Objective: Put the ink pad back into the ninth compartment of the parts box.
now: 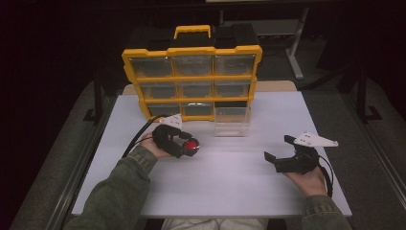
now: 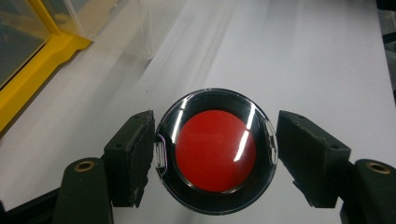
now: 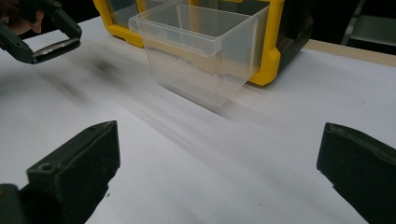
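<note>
A: Red under clear plastic: a small round case sits clamped between the two black jaws of the left gripper, which a hand in an olive sleeve holds above the white table, left of centre.

B: Pads on both sides of it?

A: Yes. In the left gripper view each pad meets the case's rim, and the red disc faces the camera. The right gripper view catches the same case edge-on, off the tabletop.

B: And the other tool?

A: The right gripper rests low at the table's right side with its jaws spread wide and only bare tabletop between them.

B: What stands behind?

A: A yellow organiser with rows of clear drawers, upright at the far edge. One clear drawer is out, standing on the table just in front of the organiser's lower right corner, between the two grippers and farther back than both.
</note>
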A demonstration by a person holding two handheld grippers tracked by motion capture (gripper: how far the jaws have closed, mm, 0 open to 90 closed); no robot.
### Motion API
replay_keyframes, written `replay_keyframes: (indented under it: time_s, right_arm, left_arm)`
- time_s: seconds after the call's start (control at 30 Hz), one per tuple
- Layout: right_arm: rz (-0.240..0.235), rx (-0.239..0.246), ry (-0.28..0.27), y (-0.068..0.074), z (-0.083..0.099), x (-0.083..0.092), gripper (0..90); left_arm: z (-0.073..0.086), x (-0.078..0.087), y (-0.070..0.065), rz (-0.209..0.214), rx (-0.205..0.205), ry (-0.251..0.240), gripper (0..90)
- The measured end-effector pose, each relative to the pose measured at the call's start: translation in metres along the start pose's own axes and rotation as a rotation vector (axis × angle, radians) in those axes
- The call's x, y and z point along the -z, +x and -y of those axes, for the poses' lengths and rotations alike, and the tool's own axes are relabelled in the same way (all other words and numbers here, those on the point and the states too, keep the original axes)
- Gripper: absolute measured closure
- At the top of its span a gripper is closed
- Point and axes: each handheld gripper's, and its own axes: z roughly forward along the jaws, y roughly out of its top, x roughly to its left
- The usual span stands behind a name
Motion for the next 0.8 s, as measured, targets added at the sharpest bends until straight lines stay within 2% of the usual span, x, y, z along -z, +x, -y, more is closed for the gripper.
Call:
replay_keyframes:
  time_s: [0.43, 0.8]
  right_arm:
    - [-0.003, -0.001, 0.000, 0.000, 0.000, 0.000, 0.0]
    - [-0.004, -0.002, 0.002, 0.000, 0.000, -0.001, 0.0]
  left_arm:
    - [-0.014, 0.009, 0.008, -0.011, 0.004, -0.016, 29.9]
    - [-0.033, 0.012, 0.009, -0.019, -0.027, -0.014, 29.9]
